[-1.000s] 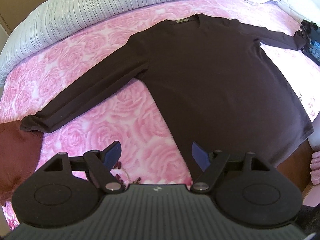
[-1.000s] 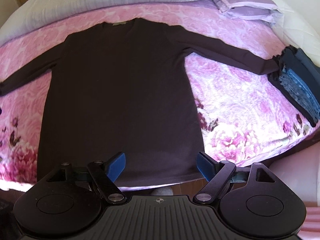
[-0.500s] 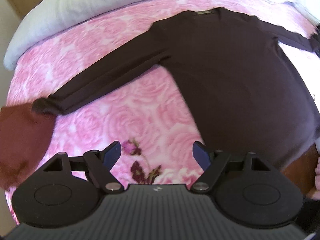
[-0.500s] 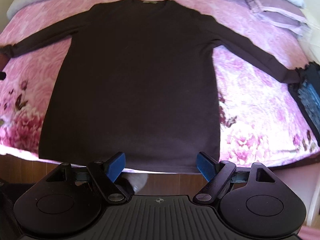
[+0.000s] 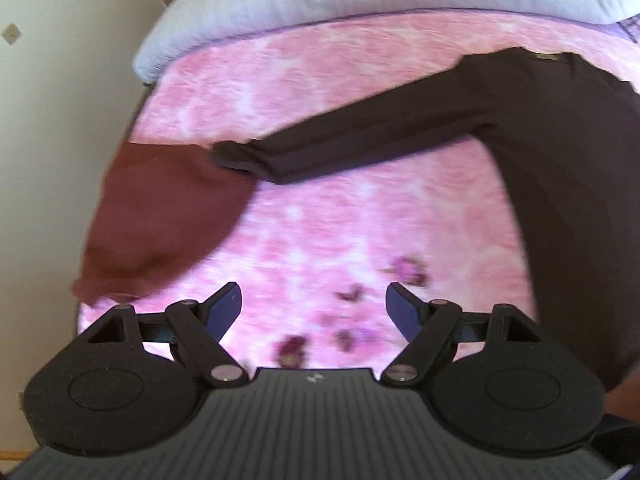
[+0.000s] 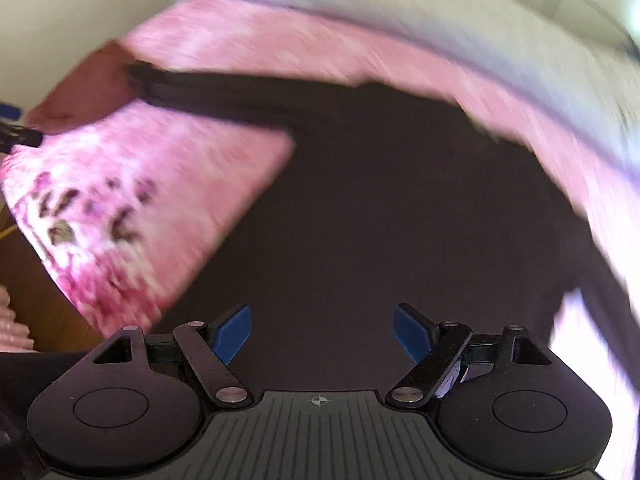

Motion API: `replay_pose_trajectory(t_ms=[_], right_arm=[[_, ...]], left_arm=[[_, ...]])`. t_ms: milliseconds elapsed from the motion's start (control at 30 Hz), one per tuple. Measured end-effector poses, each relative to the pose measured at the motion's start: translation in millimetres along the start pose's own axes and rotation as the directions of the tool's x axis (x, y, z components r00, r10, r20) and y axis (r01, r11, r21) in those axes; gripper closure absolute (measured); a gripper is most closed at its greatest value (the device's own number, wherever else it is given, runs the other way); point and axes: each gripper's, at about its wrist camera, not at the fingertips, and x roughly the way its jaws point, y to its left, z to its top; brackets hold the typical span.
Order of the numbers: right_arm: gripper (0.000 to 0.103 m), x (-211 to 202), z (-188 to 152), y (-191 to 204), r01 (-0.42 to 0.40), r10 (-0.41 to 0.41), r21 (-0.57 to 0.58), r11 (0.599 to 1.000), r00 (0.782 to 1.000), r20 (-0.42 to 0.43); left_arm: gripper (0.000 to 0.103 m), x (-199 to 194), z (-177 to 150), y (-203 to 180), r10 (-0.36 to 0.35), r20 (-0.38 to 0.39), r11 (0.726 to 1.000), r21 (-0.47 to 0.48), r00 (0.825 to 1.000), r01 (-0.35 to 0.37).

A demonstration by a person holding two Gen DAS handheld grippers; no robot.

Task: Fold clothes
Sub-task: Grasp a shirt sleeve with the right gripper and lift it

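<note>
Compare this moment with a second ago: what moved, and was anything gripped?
Both cameras swung toward the sweater's left sleeve and the red-brown garment at its cuff. The left gripper and right gripper stay open, gripping nothing. The dark sweater still lies spread flat on the pink bedspread.

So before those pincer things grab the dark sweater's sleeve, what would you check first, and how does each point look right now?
1. Left gripper open and empty: ok.
2. Right gripper open and empty: ok.
3. Dark sweater lying flat on the pink bedspread: ok, as far as the blur allows.
4. Sleeve stretched out straight: ok.
5. Cuff free of the red-brown garment: not ok, it lies at or on that cloth's edge.
6. Pictures sharp enough to aim: not ok, both are motion-blurred.
</note>
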Motion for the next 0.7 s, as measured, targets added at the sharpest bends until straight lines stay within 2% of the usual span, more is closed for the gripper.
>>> replay_pose_trajectory(t_ms=[100, 233, 367, 400, 467, 533, 700], right_arm=[[0.022, 7.7, 39.6, 37.5, -0.033, 0.041, -0.104, 0.994, 0.997, 0.072], [0.024, 35.4, 92.8, 93.4, -0.056, 0.086, -0.208, 0.977, 0.987, 0.137], [0.045, 79.8, 152.9, 156.5, -0.081, 0.135, -0.272, 0.959, 0.974, 0.184], [0.047, 93.4, 169.1, 173.7, -0.089, 0.147, -0.277, 0.957, 0.969, 0.196], [0.059, 124.3, 199.6, 205.1, -0.111, 0.179, -0.303, 0.947, 0.962, 0.207], [0.066, 154.2, 226.2, 233.2, -0.124, 0.202, -0.335, 0.934, 0.957, 0.21], [0.067, 227.1, 281.1, 285.4, -0.169, 0.257, -0.377, 0.91, 0.947, 0.195]], left_arm=[[0.026, 10.6, 2.6, 30.7, 0.017, 0.023, 1.0, 0.002, 1.0, -0.017], [0.025, 43.2, 16.8, 78.6, 0.01, 0.05, 0.999, 0.038, 0.999, -0.012], [0.025, 89.2, 35.7, 127.7, -0.004, 0.053, 0.991, 0.133, 0.999, -0.003], [0.025, 100.4, 40.4, 139.4, -0.005, 0.055, 0.987, 0.16, 0.998, -0.003], [0.025, 119.6, 48.8, 159.6, -0.007, 0.056, 0.977, 0.211, 0.998, -0.005], [0.025, 139.6, 53.5, 178.1, -0.019, 0.065, 0.967, 0.256, 0.998, 0.001], [0.025, 177.7, 52.0, 196.1, -0.032, 0.096, 0.945, 0.327, 0.995, -0.001]])
